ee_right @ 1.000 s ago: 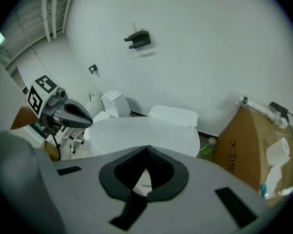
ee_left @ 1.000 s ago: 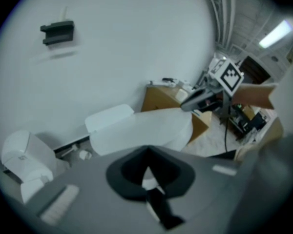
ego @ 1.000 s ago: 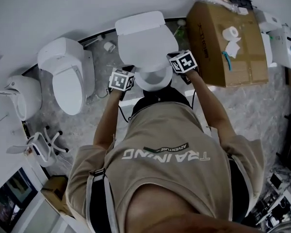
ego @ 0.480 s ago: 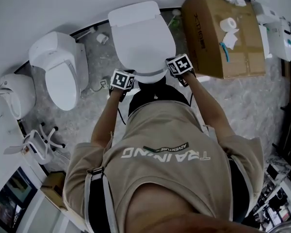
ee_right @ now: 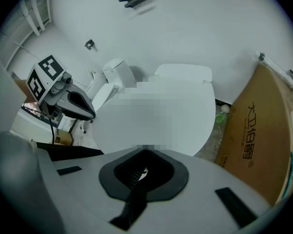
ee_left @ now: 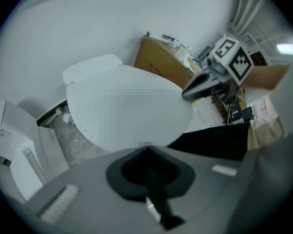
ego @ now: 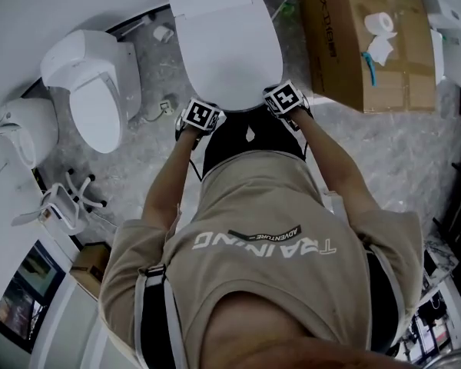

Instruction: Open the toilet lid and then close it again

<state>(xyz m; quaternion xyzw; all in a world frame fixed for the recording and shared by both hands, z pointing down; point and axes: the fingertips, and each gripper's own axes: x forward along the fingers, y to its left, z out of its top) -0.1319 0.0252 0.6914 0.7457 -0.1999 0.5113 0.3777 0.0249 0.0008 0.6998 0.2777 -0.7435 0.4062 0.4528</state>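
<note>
The white toilet (ego: pixel 227 44) stands against the wall at the top of the head view, its lid (ee_left: pixel 127 108) lying flat over the bowl. My left gripper (ego: pixel 202 118) sits at the lid's front left corner and my right gripper (ego: pixel 286 100) at the front right corner. Each gripper view looks along the lid (ee_right: pixel 156 116) from its front rim. In the left gripper view the right gripper (ee_left: pixel 205 84) tapers to one closed point at the lid's edge. The right gripper view shows the left gripper (ee_right: pixel 75 104) the same way. Neither visibly clamps the lid.
A second white toilet (ego: pixel 96 91) stands to the left, with another white fixture (ego: pixel 27 141) beyond it. A large cardboard box (ego: pixel 361 52) with a paper roll (ego: pixel 380 23) on top stands close on the right. A small white rack (ego: pixel 61 206) lies on the marbled floor.
The lid has come down from raised, with the bowl showing, to flat over the bowl. Both grippers followed its front edge downward.
</note>
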